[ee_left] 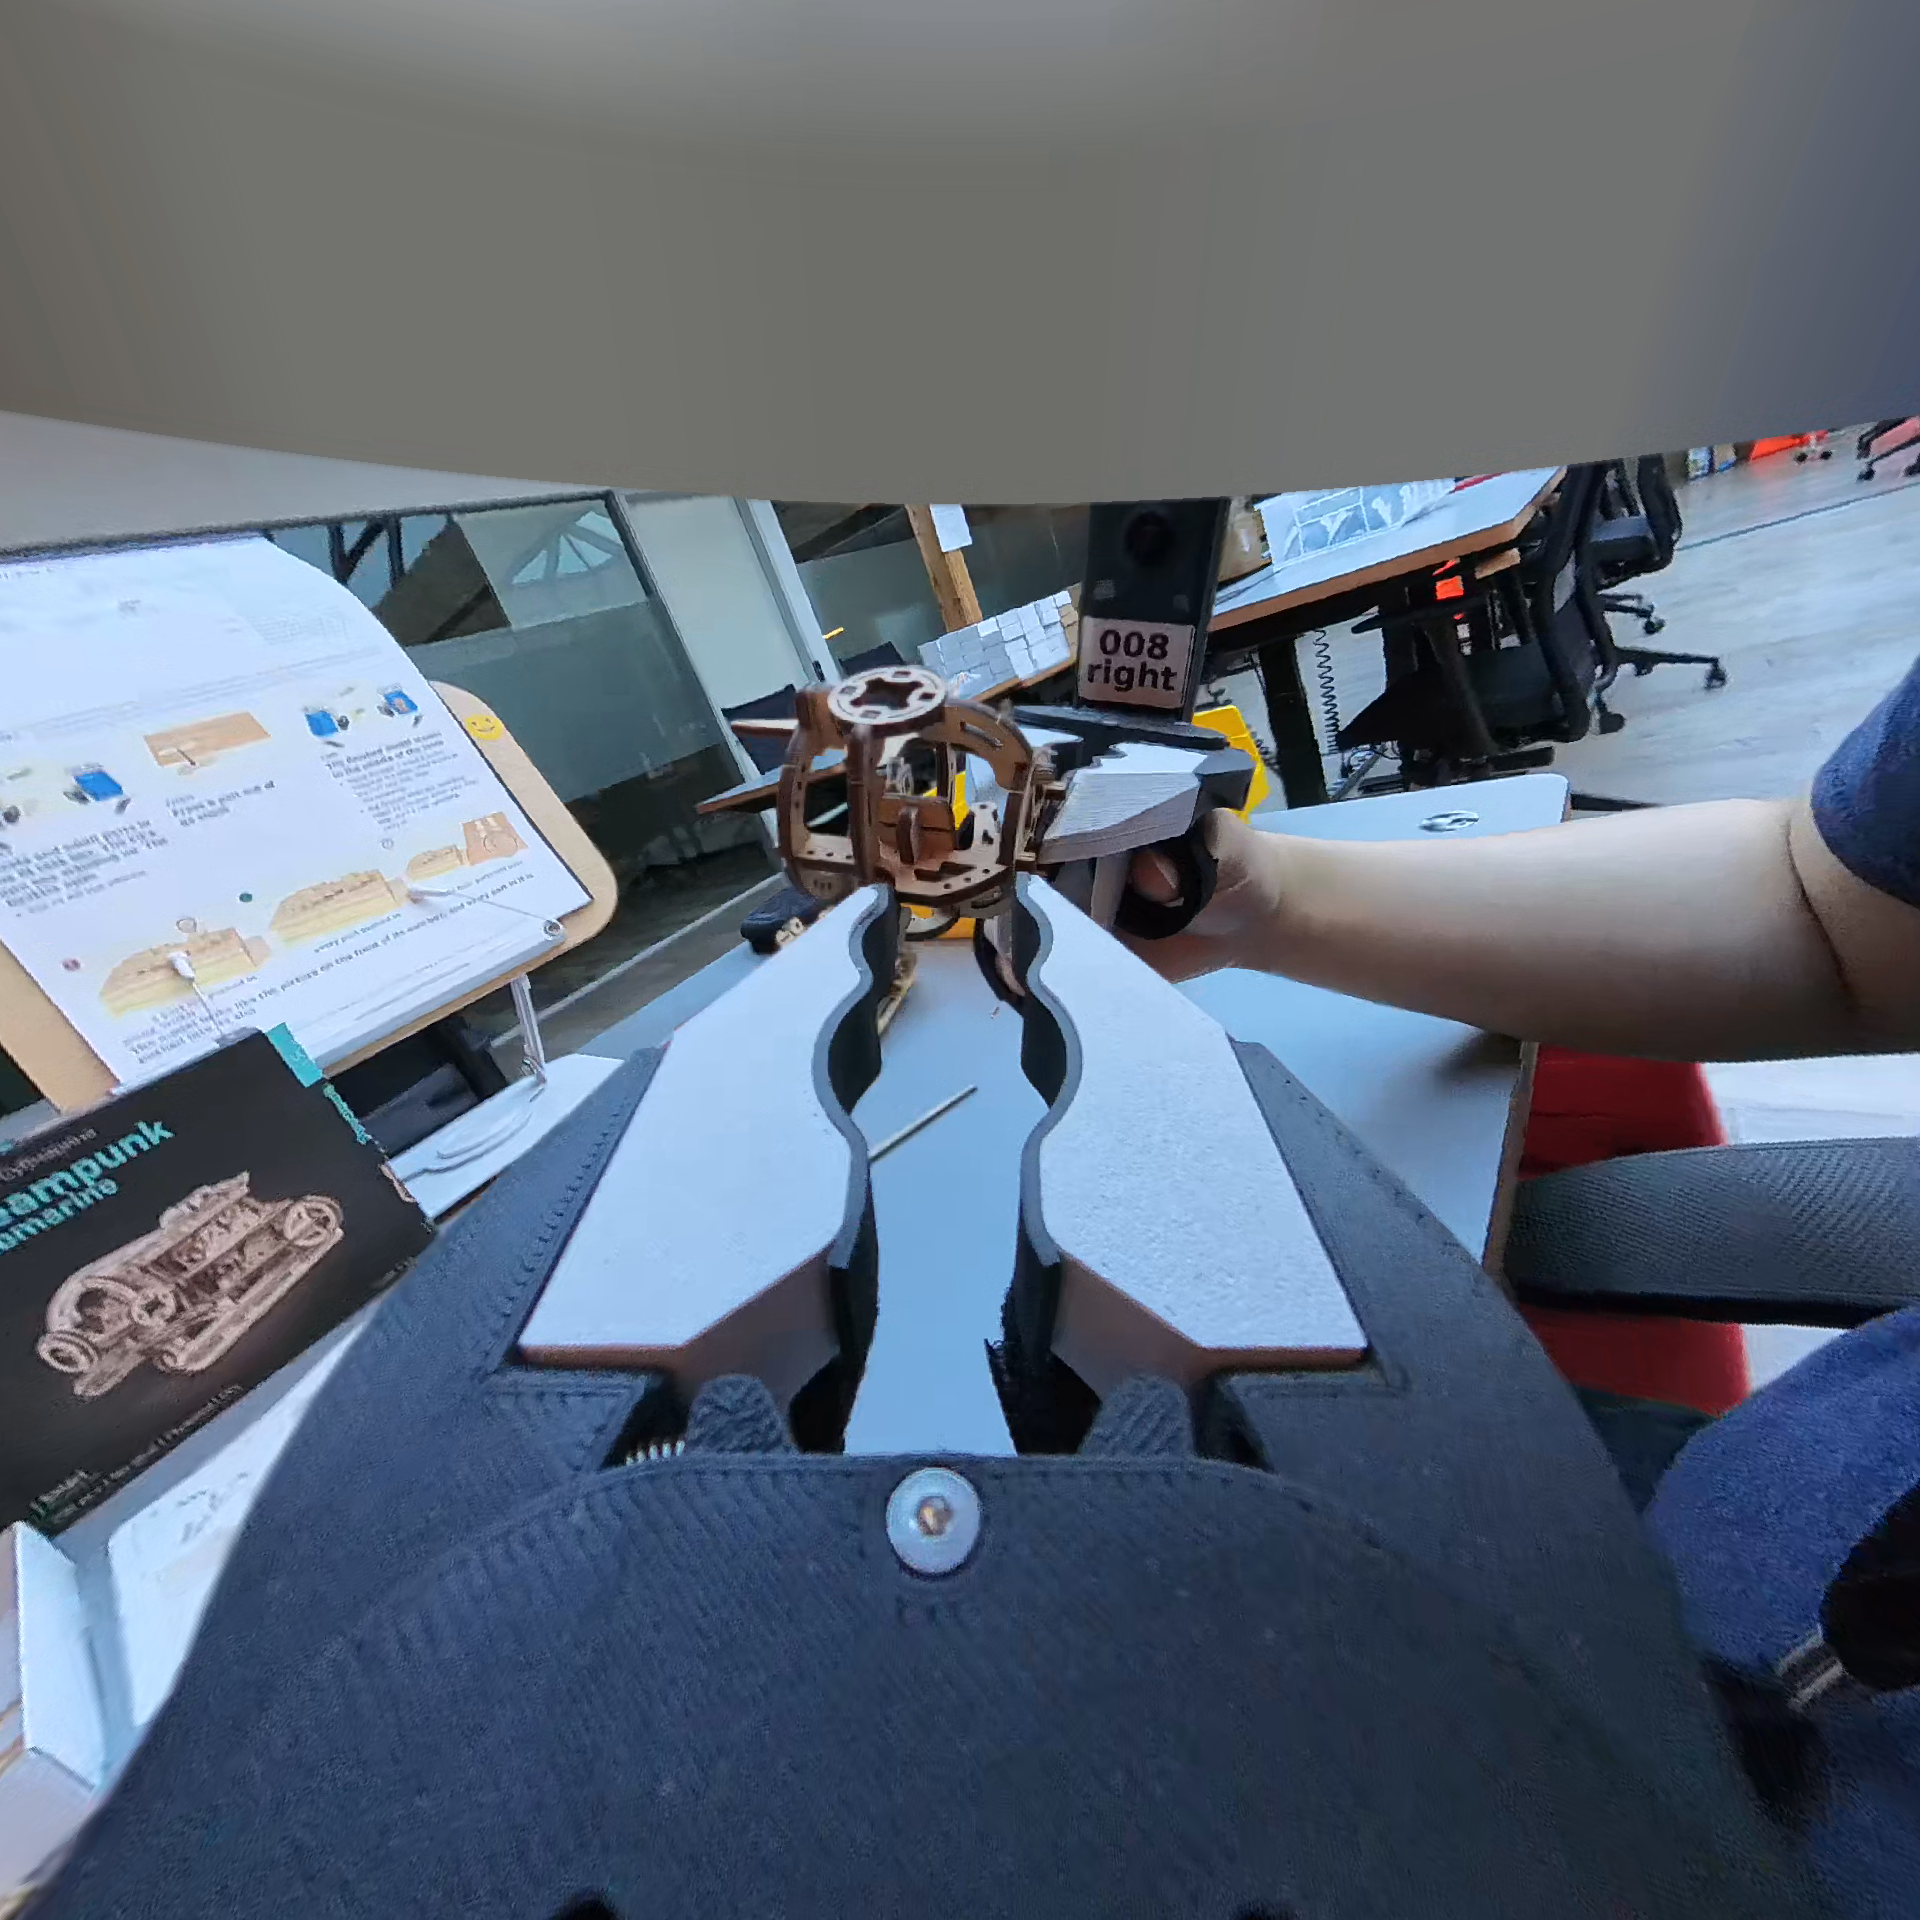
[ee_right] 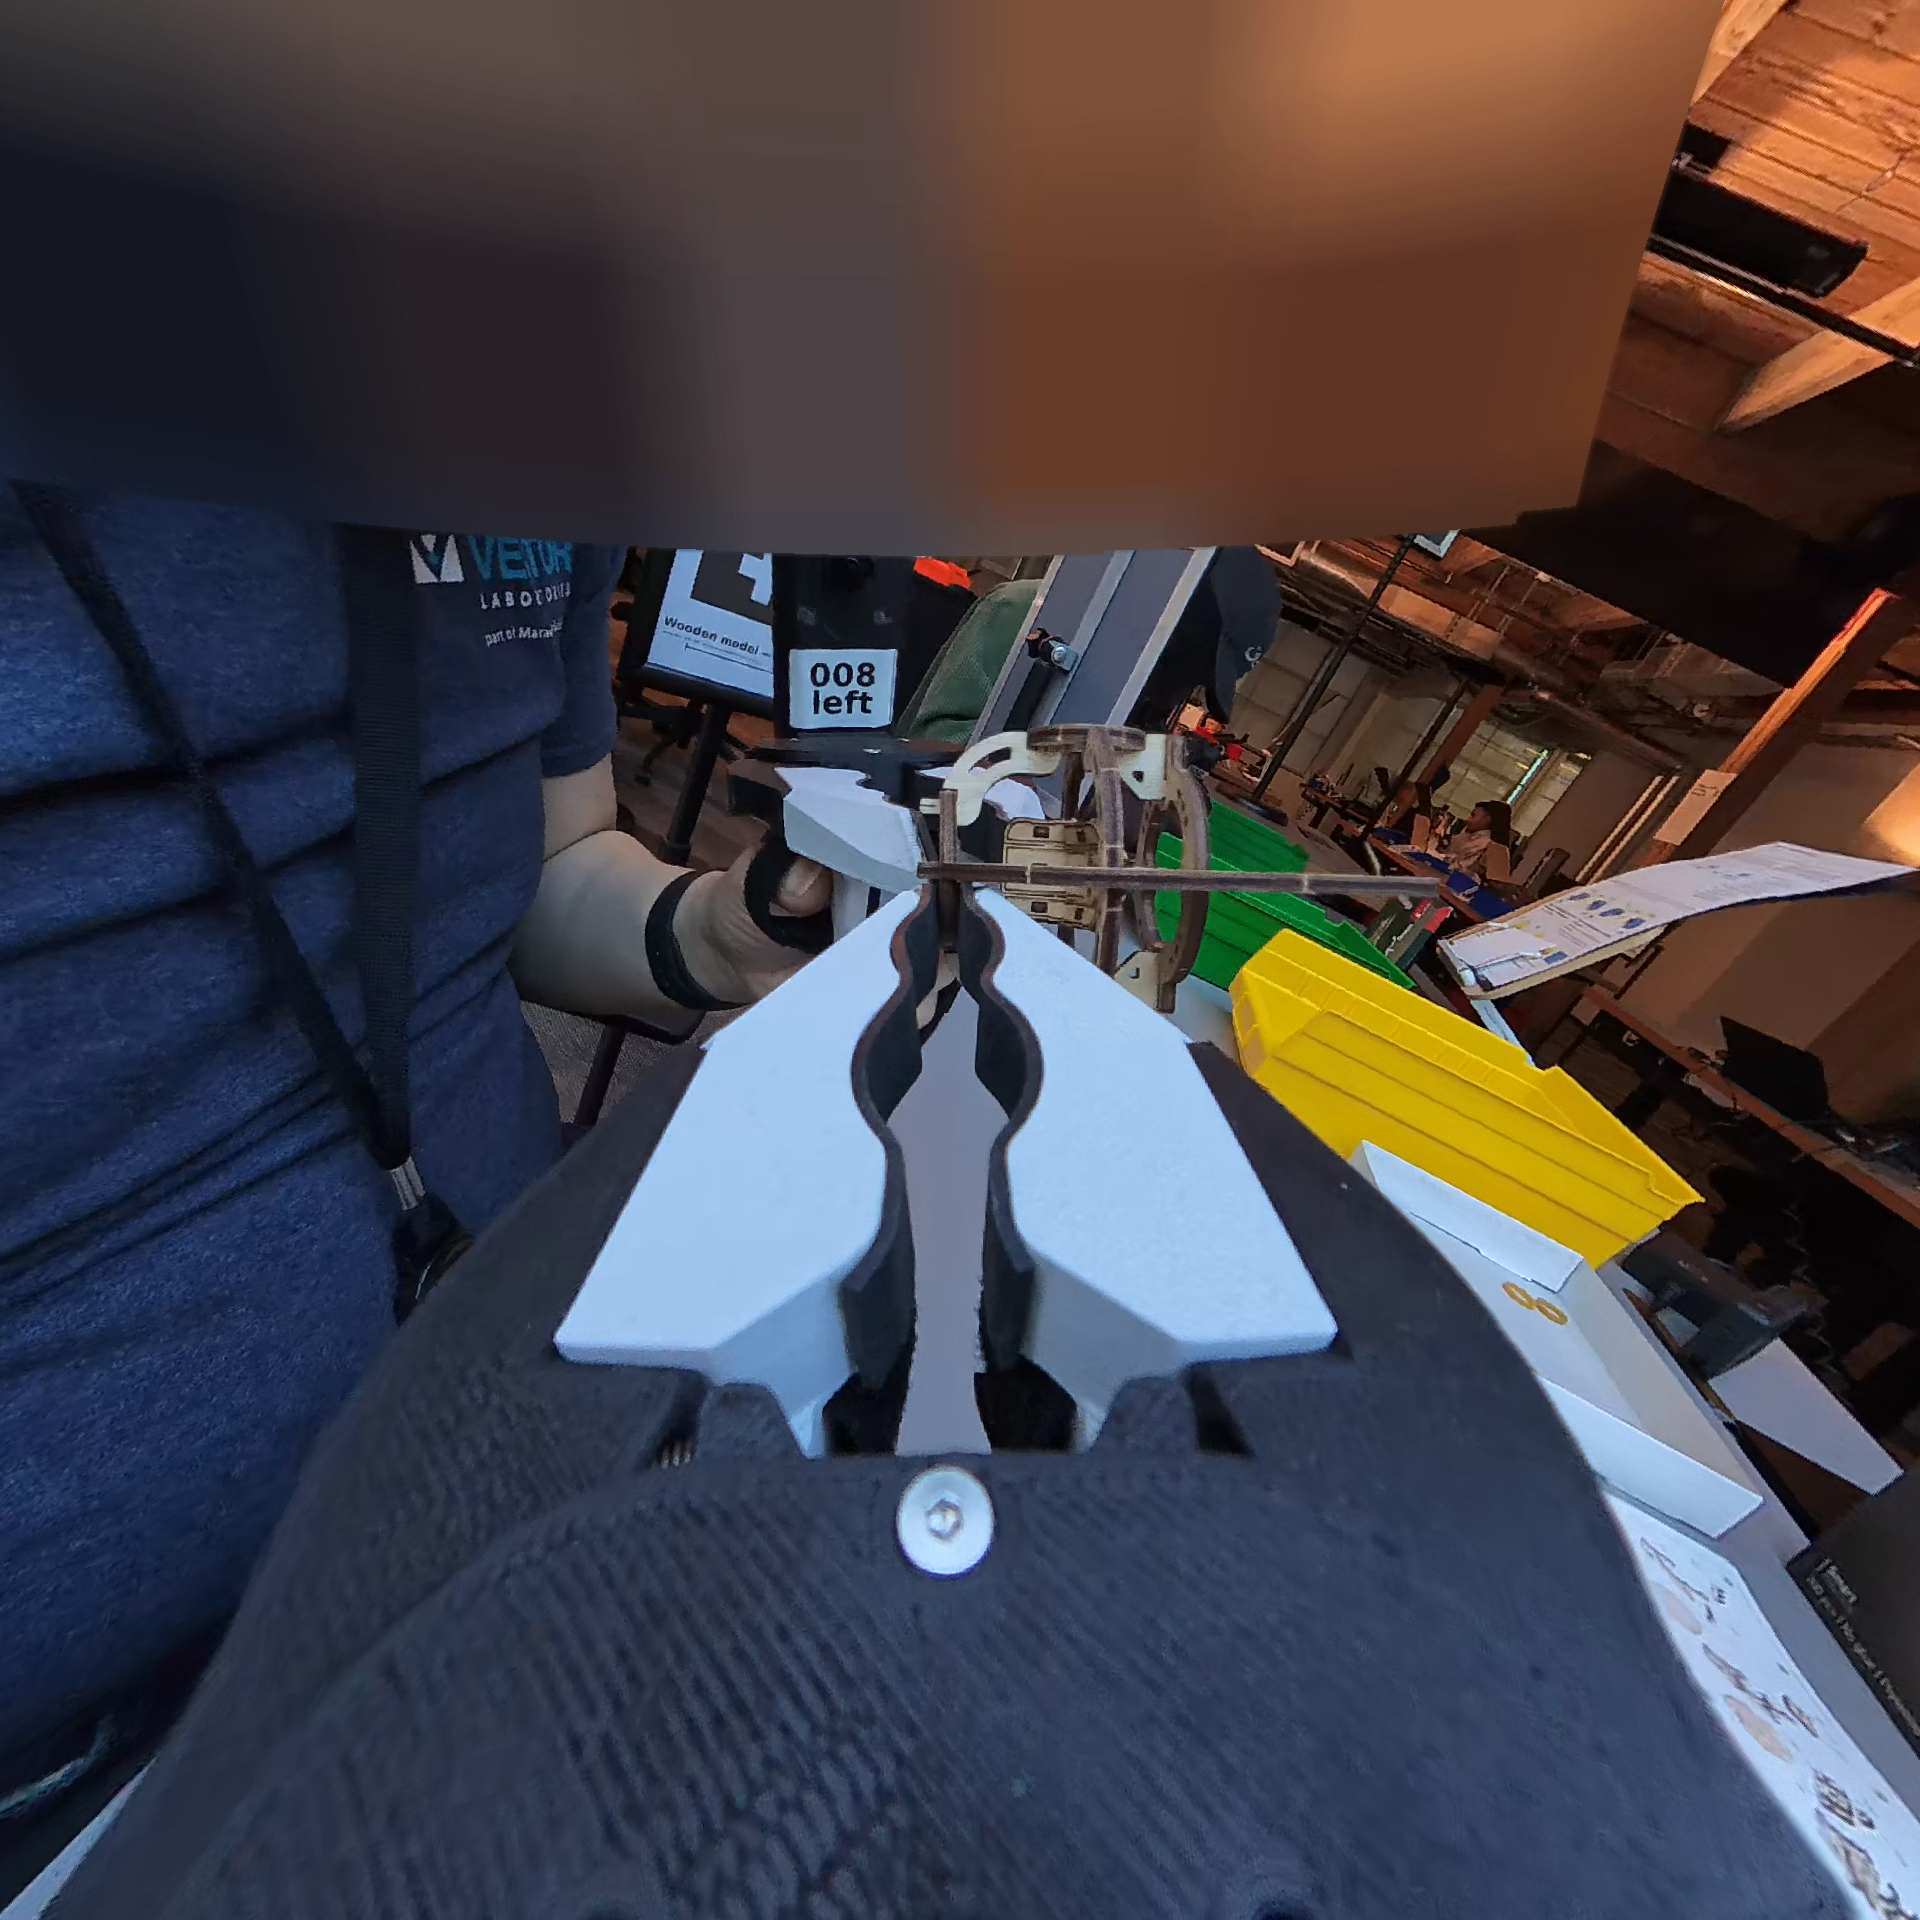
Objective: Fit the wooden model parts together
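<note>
A small round wooden model (ee_left: 904,800) of curved ribs with a gear-like disc on top is held in the air between both grippers. My left gripper (ee_left: 951,896) is shut on the model's lower edge from below. My right gripper (ee_right: 948,906) is shut on a thin flat wooden plate (ee_right: 1247,883) that runs through the model (ee_right: 1091,831), seen edge-on. In the left wrist view the right gripper (ee_left: 1044,826) comes in from the right side of the model. In the right wrist view the left gripper (ee_right: 920,816) touches the model from the left.
An open instruction booklet (ee_left: 260,790) stands on a holder at the left, with the black kit box (ee_left: 177,1247) below it. A thin wooden stick (ee_left: 925,1122) lies on the grey table (ee_left: 1351,1039). A yellow bin (ee_right: 1434,1081), green bin (ee_right: 1247,935) and white box (ee_right: 1558,1351) sit at the right.
</note>
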Tool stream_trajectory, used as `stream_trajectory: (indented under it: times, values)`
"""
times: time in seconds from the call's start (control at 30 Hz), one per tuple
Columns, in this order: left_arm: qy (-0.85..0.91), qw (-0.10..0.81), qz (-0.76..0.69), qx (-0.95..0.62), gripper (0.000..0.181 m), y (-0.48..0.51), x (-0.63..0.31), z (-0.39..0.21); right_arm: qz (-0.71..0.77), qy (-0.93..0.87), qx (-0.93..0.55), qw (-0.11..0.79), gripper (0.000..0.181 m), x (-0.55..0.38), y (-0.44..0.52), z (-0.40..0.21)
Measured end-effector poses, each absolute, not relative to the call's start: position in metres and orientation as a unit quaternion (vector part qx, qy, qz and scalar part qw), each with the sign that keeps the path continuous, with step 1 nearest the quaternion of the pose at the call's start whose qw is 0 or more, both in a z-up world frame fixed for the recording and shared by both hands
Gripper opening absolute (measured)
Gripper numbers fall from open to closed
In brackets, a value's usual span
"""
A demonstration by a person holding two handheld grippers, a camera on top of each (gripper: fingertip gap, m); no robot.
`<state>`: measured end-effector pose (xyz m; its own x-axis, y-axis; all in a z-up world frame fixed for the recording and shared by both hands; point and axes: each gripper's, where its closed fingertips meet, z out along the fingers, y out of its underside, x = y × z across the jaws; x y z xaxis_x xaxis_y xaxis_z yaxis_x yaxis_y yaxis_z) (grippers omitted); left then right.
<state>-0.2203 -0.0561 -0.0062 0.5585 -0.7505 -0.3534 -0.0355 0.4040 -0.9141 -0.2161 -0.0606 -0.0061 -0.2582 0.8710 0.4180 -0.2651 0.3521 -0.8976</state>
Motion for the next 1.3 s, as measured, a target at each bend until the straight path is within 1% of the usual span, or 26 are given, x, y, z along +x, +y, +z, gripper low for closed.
stream_trajectory:
  times: [0.13,0.37,0.53,0.63,0.67,0.73,0.8,0.9,1.0,1.07,1.13,1.17,1.2,1.3]
  values:
    - [0.411,0.749,-0.230,-0.466,0.018,-0.063,-0.220,-0.004,0.504,-0.616,-0.236,0.557,0.000,-0.215,-0.068,-0.005]
    - [0.406,0.749,-0.235,-0.468,0.017,-0.062,-0.220,-0.007,0.496,-0.617,-0.242,0.561,0.000,-0.216,-0.067,-0.006]
    - [0.409,0.738,-0.235,-0.483,0.019,-0.053,-0.222,-0.013,0.469,-0.624,-0.265,0.567,0.001,-0.220,-0.060,-0.012]
    - [0.406,0.740,-0.215,-0.492,0.036,-0.047,-0.232,-0.018,0.427,-0.627,-0.300,0.578,0.000,-0.225,-0.047,-0.018]
    - [0.409,0.741,-0.212,-0.488,0.035,-0.049,-0.235,-0.018,0.414,-0.632,-0.310,0.576,0.001,-0.225,-0.044,-0.021]
    - [0.403,0.745,-0.201,-0.493,0.028,-0.047,-0.245,-0.018,0.393,-0.646,-0.317,0.573,0.001,-0.225,-0.044,-0.026]
    - [0.393,0.738,-0.212,-0.506,0.026,-0.044,-0.251,-0.018,0.388,-0.645,-0.329,0.570,0.000,-0.226,-0.042,-0.027]
    - [0.376,0.712,-0.261,-0.533,0.027,-0.037,-0.255,-0.022,0.419,-0.620,-0.401,0.529,0.001,-0.231,-0.027,-0.036]
    - [0.357,0.672,-0.293,-0.579,0.029,-0.020,-0.264,-0.034,0.479,-0.553,-0.516,0.445,0.001,-0.234,-0.003,-0.055]
    - [0.348,0.643,-0.307,-0.609,0.029,-0.007,-0.272,-0.045,0.523,-0.502,-0.585,0.364,0.001,-0.234,0.007,-0.067]
    - [0.351,0.618,-0.289,-0.641,0.035,0.006,-0.278,-0.059,0.540,-0.450,-0.647,0.296,0.001,-0.235,0.019,-0.081]
    - [0.354,0.610,-0.262,-0.659,0.038,0.015,-0.283,-0.067,0.532,-0.426,-0.676,0.280,0.001,-0.235,0.029,-0.089]
    - [0.355,0.603,-0.232,-0.676,0.042,0.023,-0.288,-0.075,0.499,-0.408,-0.710,0.284,0.000,-0.235,0.043,-0.098]
    - [0.338,0.581,-0.207,-0.711,0.045,0.040,-0.296,-0.090,0.318,-0.406,-0.778,0.359,0.001,-0.223,0.086,-0.119]
